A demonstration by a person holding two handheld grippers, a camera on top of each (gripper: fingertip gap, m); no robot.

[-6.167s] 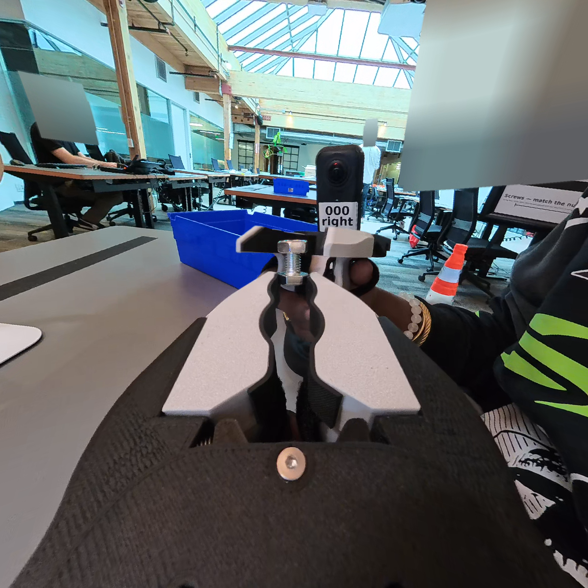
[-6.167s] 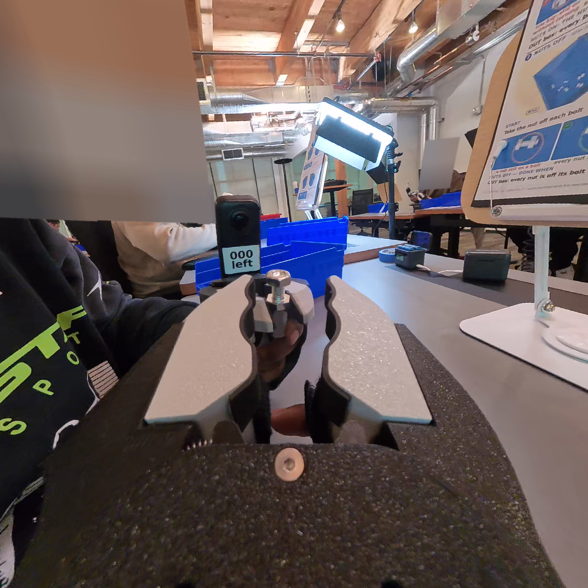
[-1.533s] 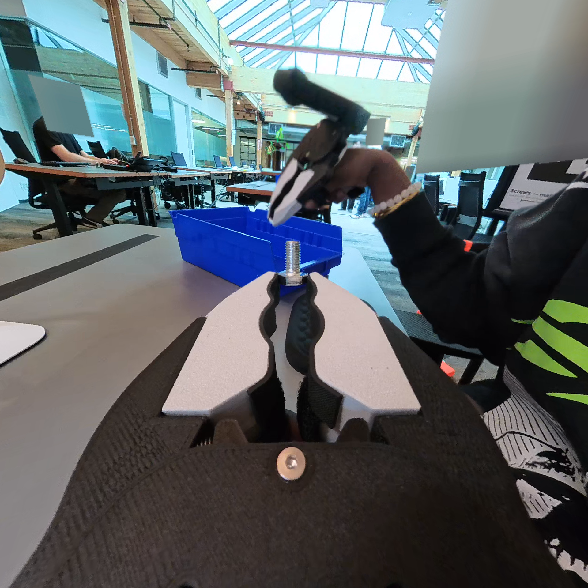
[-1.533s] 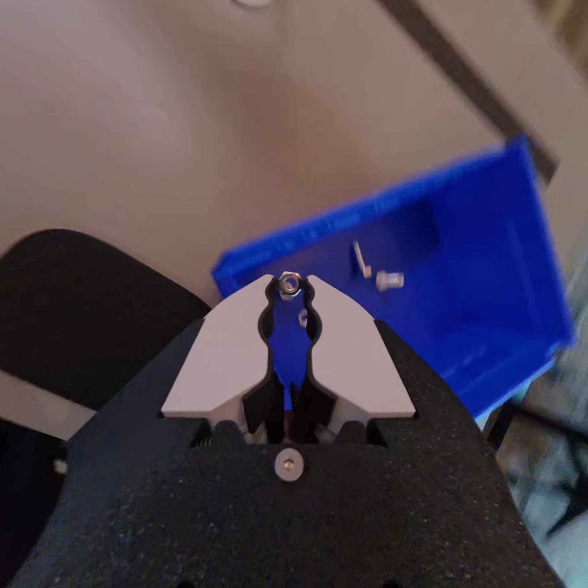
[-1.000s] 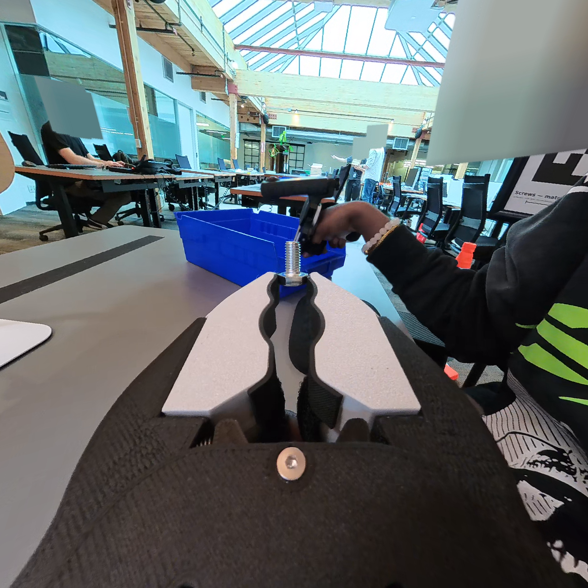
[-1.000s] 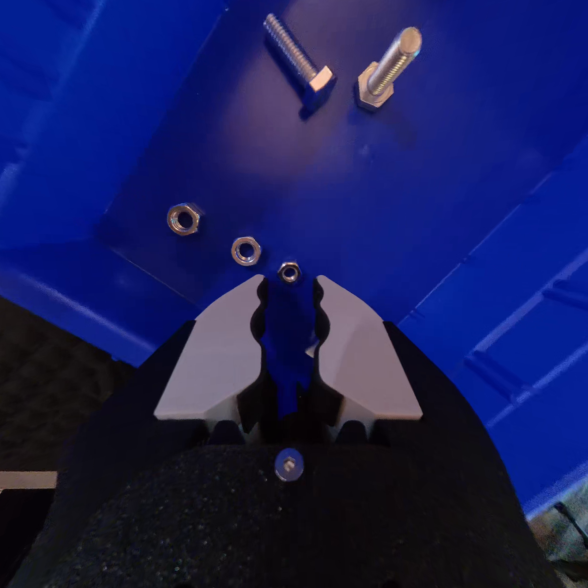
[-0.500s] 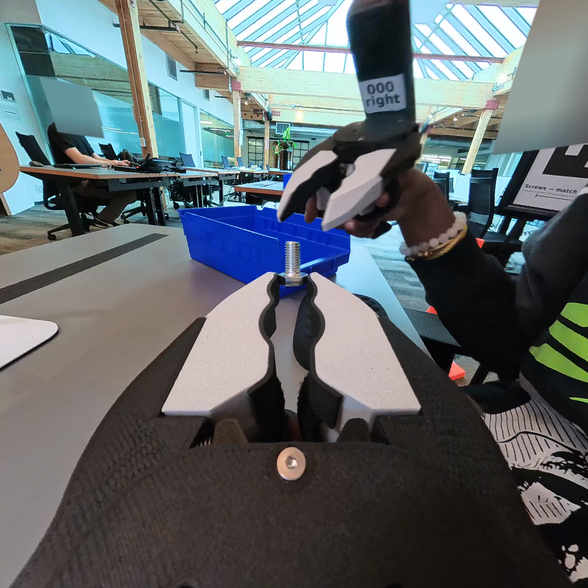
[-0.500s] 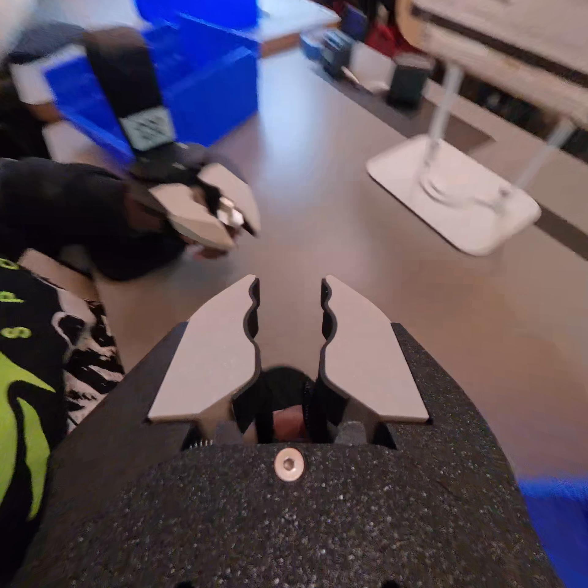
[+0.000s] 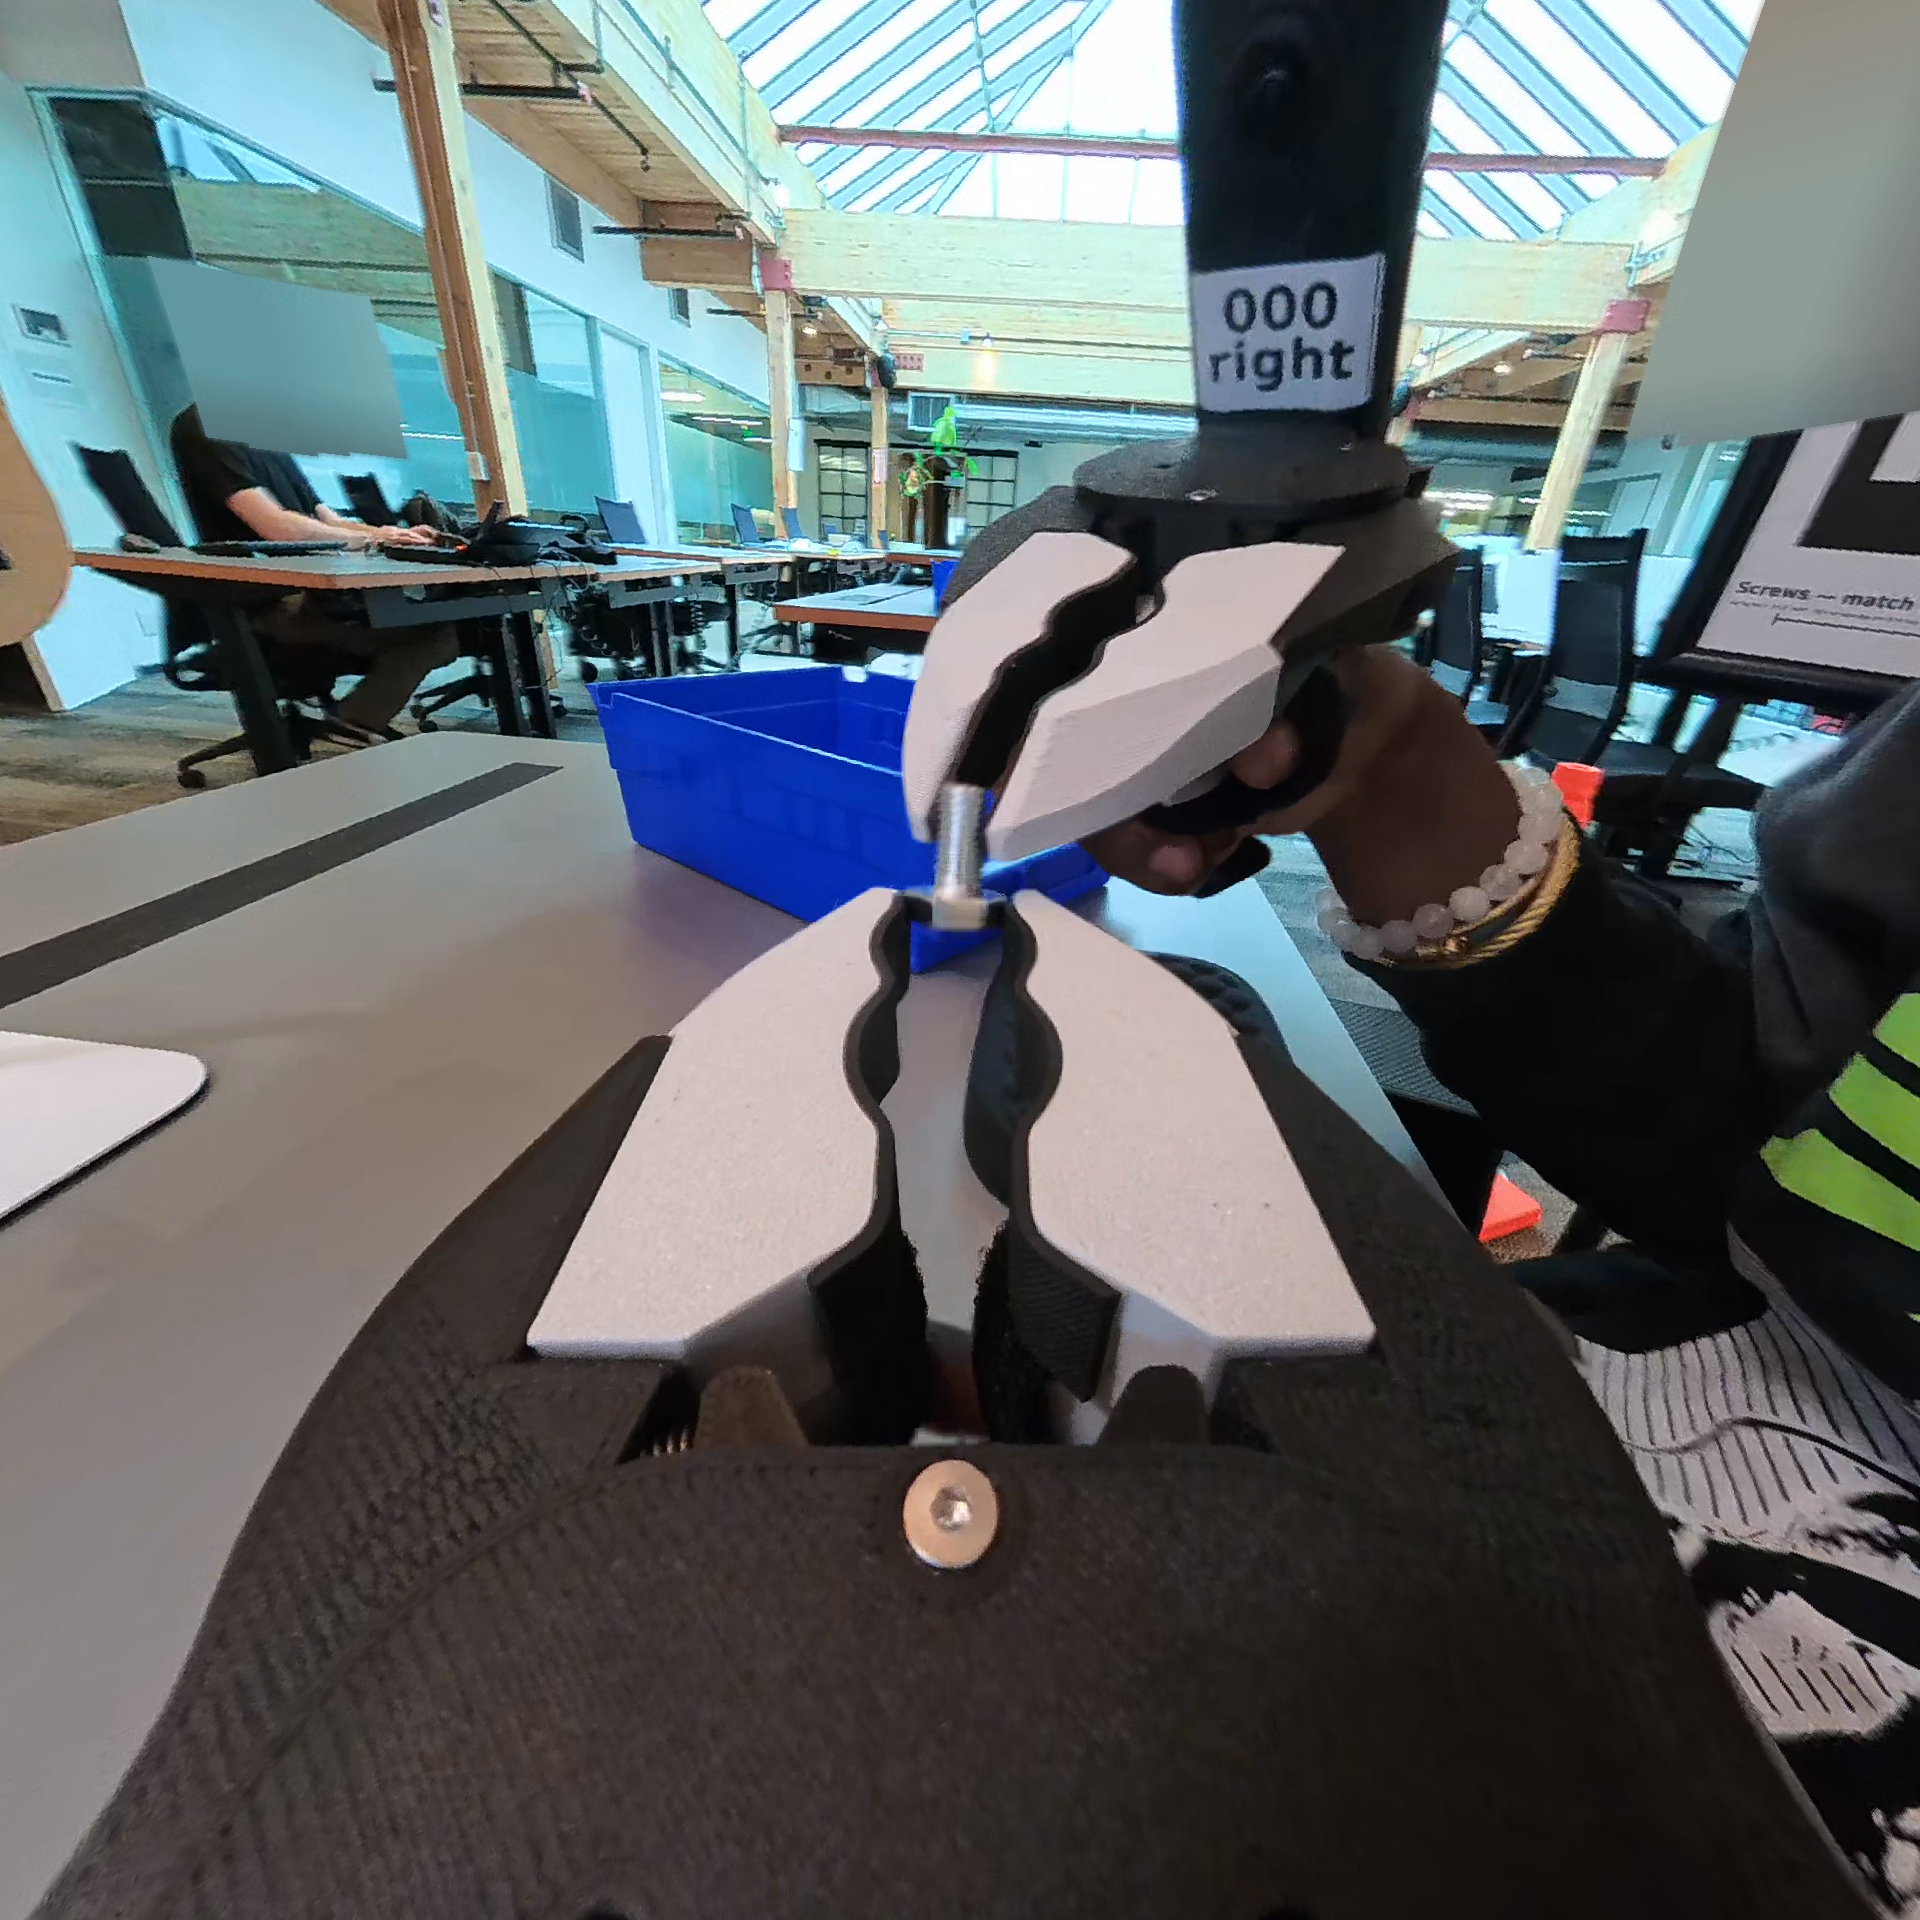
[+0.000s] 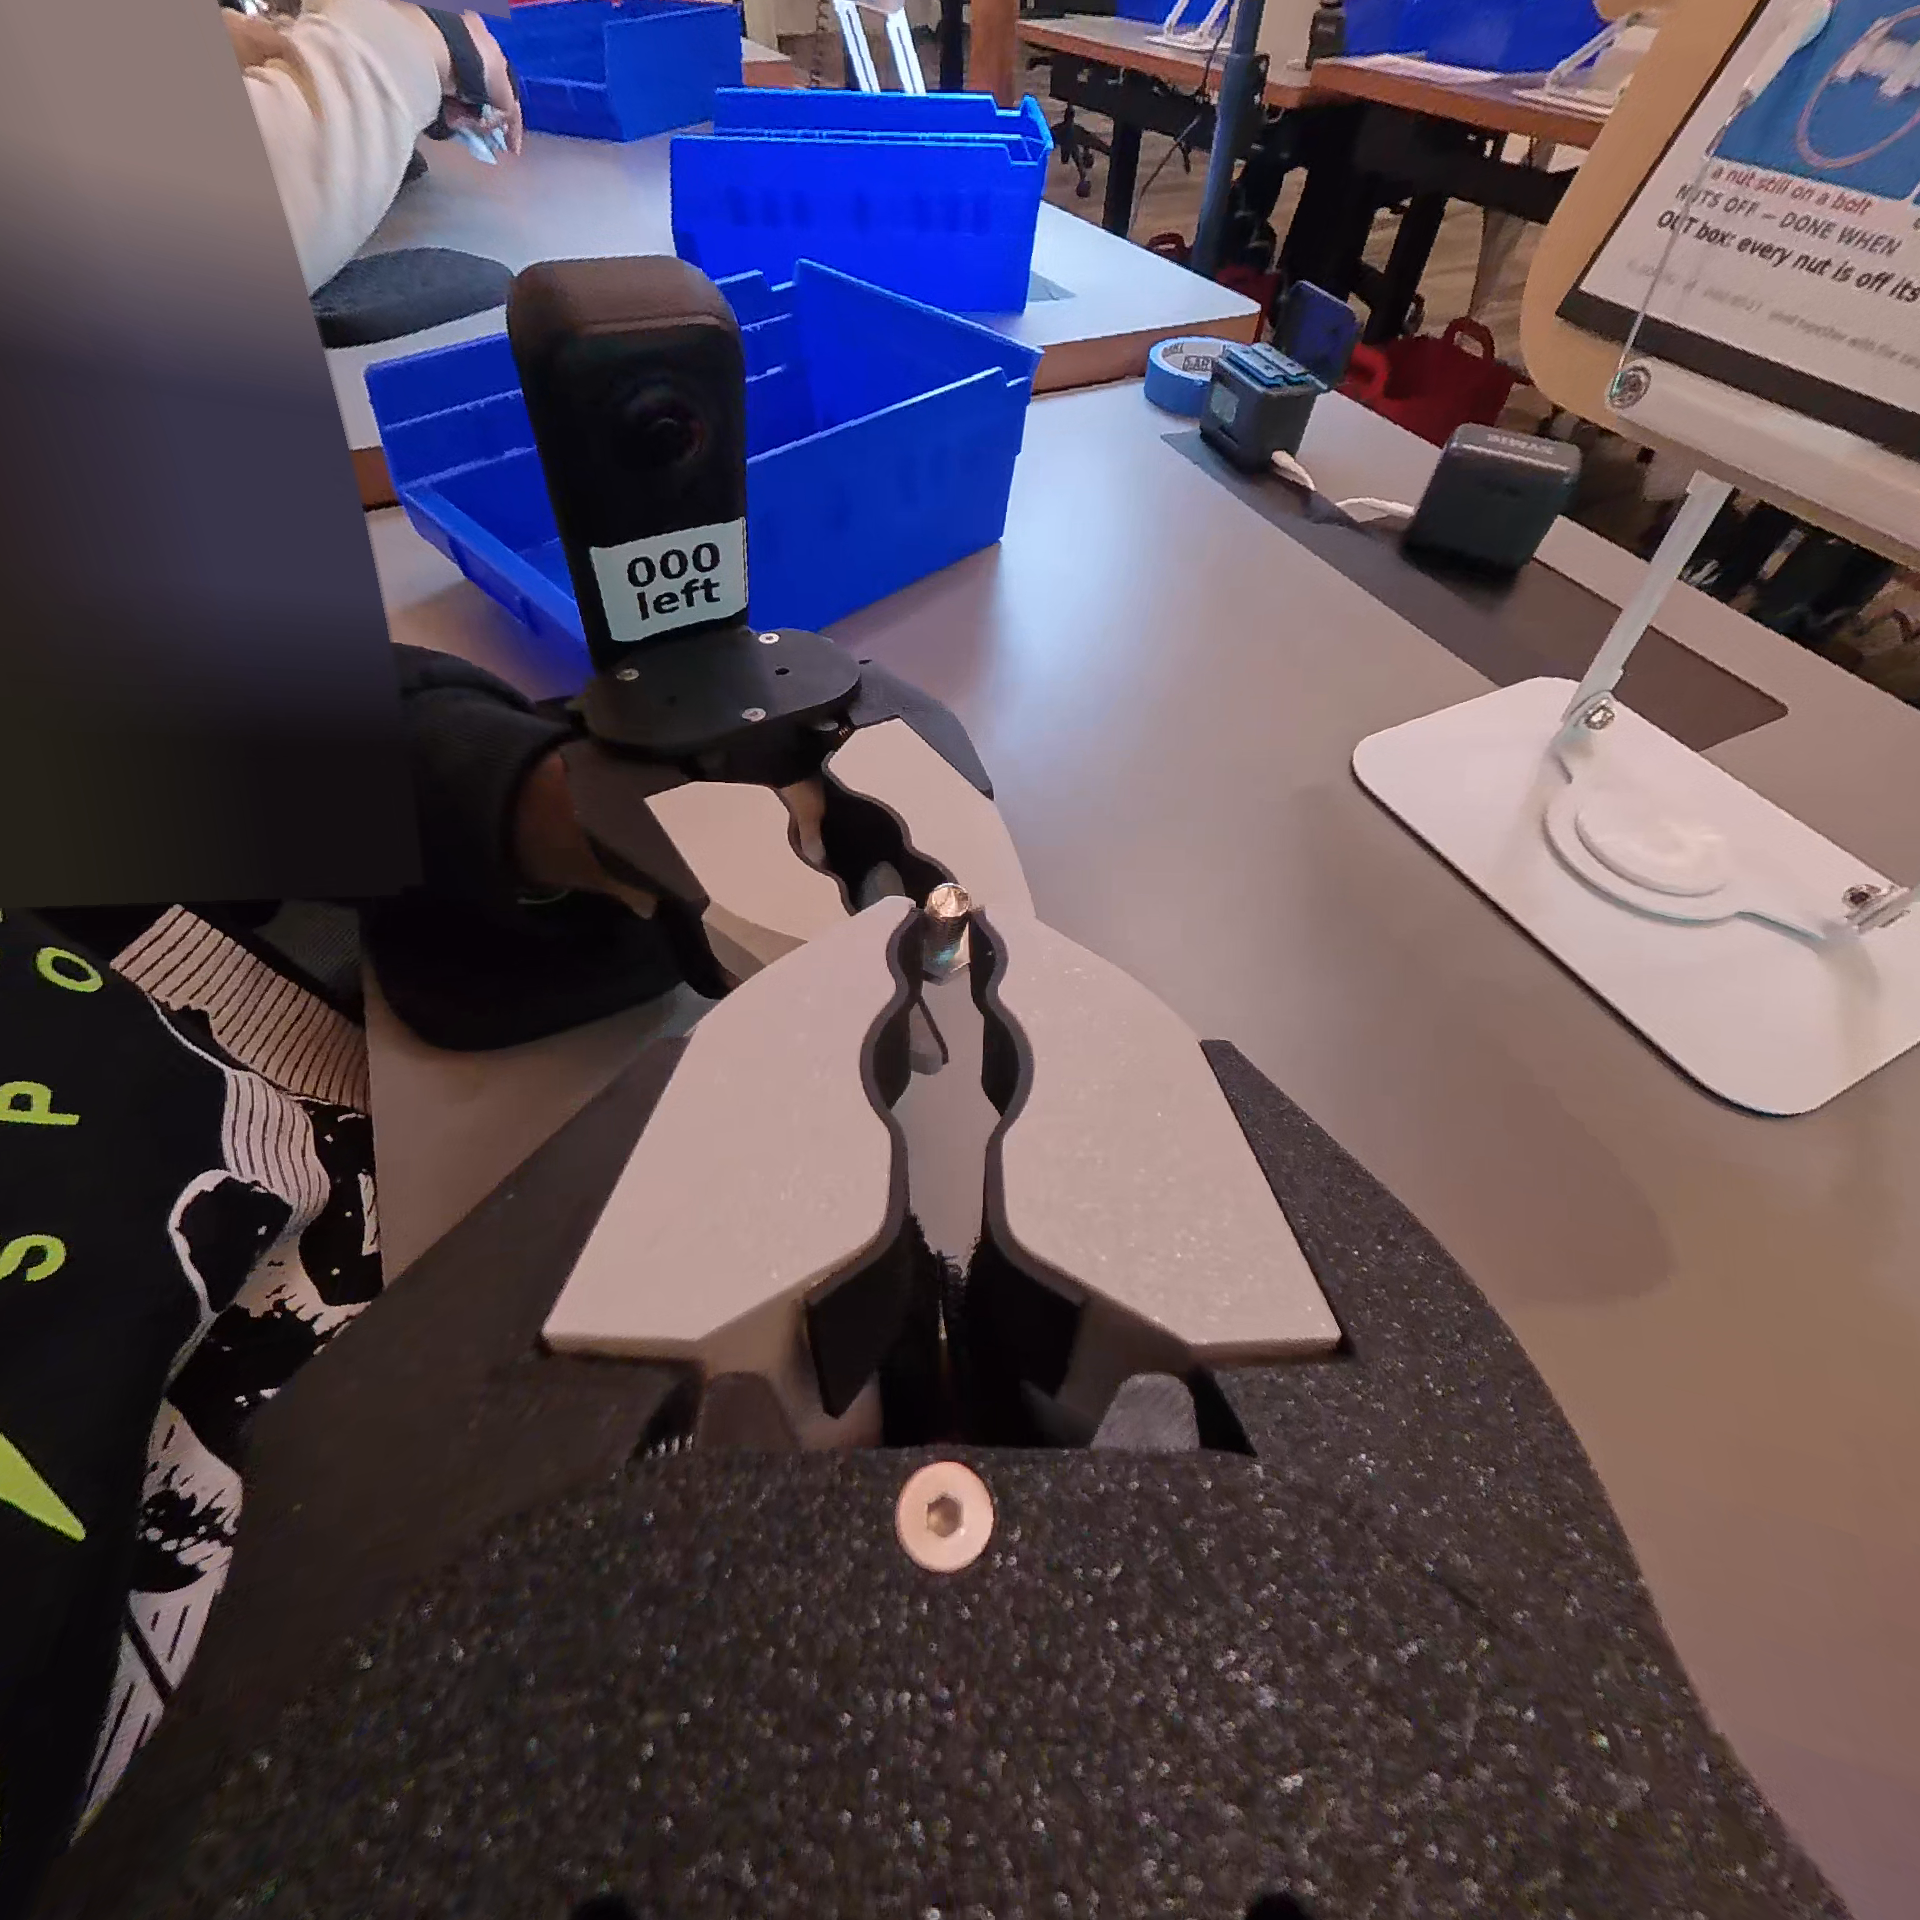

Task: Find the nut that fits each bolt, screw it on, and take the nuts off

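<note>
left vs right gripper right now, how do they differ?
The left gripper clamps the bolt's head, shank upright; the right gripper closes on the bolt's upper end. Left lies level; right tilts down from above. Both have grey fingers and black bodies.

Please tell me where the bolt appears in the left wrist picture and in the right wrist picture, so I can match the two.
Left wrist view: the bolt stands upright just above centre, head pinched in the left claw, the right claw closing on its top.
Right wrist view: the bolt sits at centre, at this claw's tips.
Shared landmark: the grey table.
</note>
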